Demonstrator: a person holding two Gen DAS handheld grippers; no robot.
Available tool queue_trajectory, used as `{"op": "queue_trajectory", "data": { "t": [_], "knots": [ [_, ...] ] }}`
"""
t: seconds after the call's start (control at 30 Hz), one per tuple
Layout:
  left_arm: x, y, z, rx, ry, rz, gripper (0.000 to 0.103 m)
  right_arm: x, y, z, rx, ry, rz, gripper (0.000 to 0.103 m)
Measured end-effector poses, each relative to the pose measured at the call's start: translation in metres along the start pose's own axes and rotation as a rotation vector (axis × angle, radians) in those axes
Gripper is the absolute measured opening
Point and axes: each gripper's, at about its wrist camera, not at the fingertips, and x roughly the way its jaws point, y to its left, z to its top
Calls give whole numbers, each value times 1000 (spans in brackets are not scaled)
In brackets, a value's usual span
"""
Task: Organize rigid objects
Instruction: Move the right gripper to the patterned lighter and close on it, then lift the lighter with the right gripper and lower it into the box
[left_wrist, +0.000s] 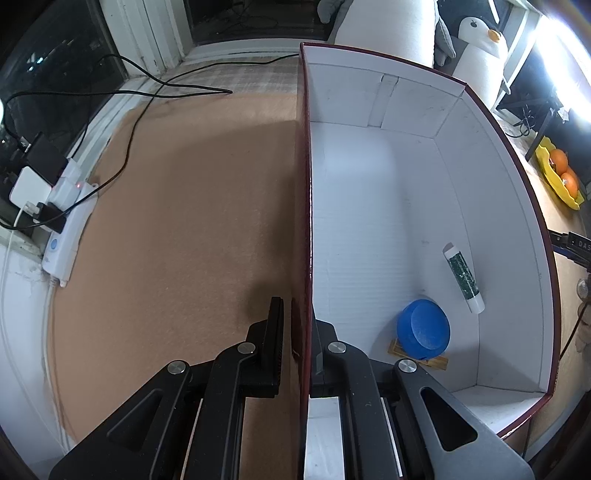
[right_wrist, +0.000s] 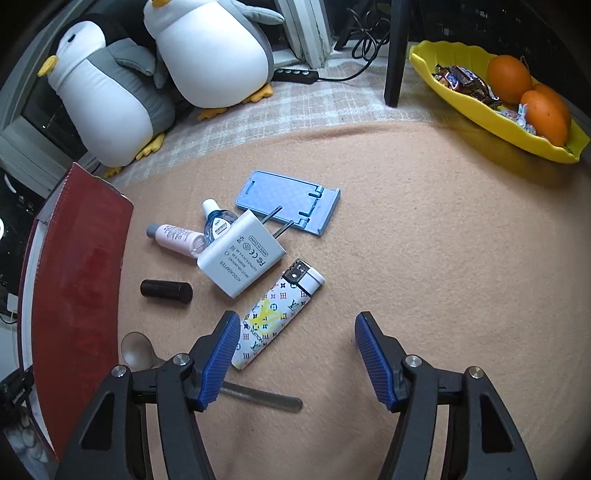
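My left gripper (left_wrist: 298, 332) is shut on the left wall of the red box (left_wrist: 305, 206), one finger outside and one inside. The box's white inside holds a blue round lid (left_wrist: 424, 329) on a small wooden piece (left_wrist: 399, 349) and a green-and-white tube (left_wrist: 463, 277). My right gripper (right_wrist: 295, 354) is open and empty above the tan cloth. A patterned lighter (right_wrist: 275, 317) lies just by its left finger. Beyond it lie a white adapter (right_wrist: 242, 256), a pink bottle (right_wrist: 177, 238), a small blue bottle (right_wrist: 216, 221), a blue phone stand (right_wrist: 288, 201), a black cylinder (right_wrist: 166, 291) and a spoon (right_wrist: 138, 349).
The red box wall (right_wrist: 77, 277) stands left of the loose items. Two penguin plush toys (right_wrist: 207, 48) sit at the back. A yellow tray (right_wrist: 491, 107) with oranges and sweets is at the back right. A power strip (left_wrist: 68, 225) and cables lie left of the box.
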Motion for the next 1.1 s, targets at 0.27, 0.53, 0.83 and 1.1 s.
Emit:
{"op": "queue_trajectory", "data": {
  "t": [0.27, 0.53, 0.83, 1.1],
  "knots": [
    [1, 0, 1, -3, 3, 5, 7, 18, 21, 8, -60, 27, -88, 55],
    [1, -1, 1, -6, 4, 4, 7, 21, 28, 2, -190, 42, -165, 35],
    [4, 0, 0, -6, 6, -2, 7, 11, 9, -6, -199, 47, -152, 21],
    [5, 0, -2, -5, -1, -10, 7, -11, 21, -15, -195, -1, -124, 21]
  ]
}}
